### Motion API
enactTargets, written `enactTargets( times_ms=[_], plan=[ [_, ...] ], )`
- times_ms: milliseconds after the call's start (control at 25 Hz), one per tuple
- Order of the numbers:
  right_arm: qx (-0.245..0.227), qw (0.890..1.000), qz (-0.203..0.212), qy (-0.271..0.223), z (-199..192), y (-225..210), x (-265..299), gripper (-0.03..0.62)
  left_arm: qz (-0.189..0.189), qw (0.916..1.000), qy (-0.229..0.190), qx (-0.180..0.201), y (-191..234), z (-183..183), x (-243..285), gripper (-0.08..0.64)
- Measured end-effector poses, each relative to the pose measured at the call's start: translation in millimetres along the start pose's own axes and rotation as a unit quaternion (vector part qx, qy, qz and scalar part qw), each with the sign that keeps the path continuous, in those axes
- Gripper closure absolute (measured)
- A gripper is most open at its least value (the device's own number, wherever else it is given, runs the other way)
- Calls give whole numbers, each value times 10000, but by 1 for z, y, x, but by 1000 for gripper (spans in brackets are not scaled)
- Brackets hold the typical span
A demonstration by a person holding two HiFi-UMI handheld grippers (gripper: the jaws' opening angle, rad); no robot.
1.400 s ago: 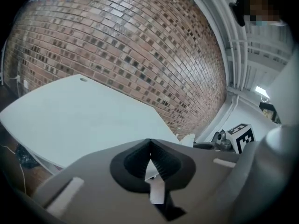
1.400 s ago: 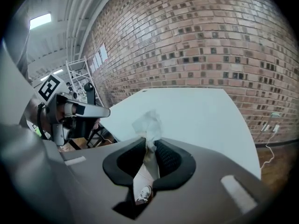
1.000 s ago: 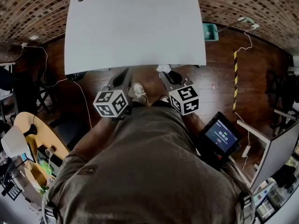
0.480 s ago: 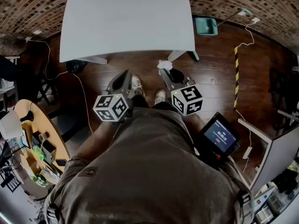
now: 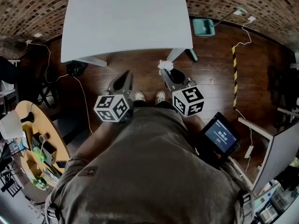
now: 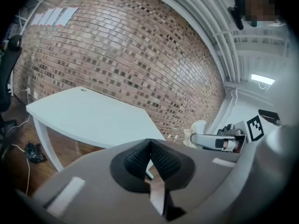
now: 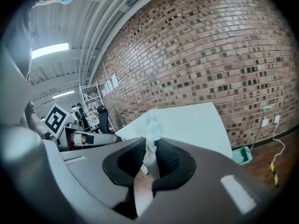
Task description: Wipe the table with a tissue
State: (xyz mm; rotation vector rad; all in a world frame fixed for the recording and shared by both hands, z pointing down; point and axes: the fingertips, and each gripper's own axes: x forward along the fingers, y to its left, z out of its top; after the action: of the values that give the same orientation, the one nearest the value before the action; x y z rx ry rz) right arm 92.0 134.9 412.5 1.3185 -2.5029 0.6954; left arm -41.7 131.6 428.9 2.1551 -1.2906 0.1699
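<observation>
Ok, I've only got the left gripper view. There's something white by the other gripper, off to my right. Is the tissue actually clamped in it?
Observer: Yes. In the right gripper view, the right gripper has its jaws shut on the tissue, which sticks up above them.
Operator: Are we over the table?
Observer: No. The head view shows the left gripper and the right one over the wooden floor, short of the near edge of the table.
Operator: Anything close to the person?
Observer: A black device with a lit screen is at the person's right side.
</observation>
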Motion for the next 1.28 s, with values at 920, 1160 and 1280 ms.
enactTargets(
  times_ms=[920, 1160, 1280],
  plan=[
    [-41, 9997, -177, -156, 10, 25, -4, 534, -403, 9987, -1, 299, -8, 13, -14, 558],
    [-24, 9997, -178, -167, 6, 26, -8, 534, -406, 9987, 15, 306, -11, 10, -17, 558],
    [-23, 9997, -177, -152, 4, 26, -9, 534, -408, 9987, 23, 297, -12, 9, -16, 558]
  ],
)
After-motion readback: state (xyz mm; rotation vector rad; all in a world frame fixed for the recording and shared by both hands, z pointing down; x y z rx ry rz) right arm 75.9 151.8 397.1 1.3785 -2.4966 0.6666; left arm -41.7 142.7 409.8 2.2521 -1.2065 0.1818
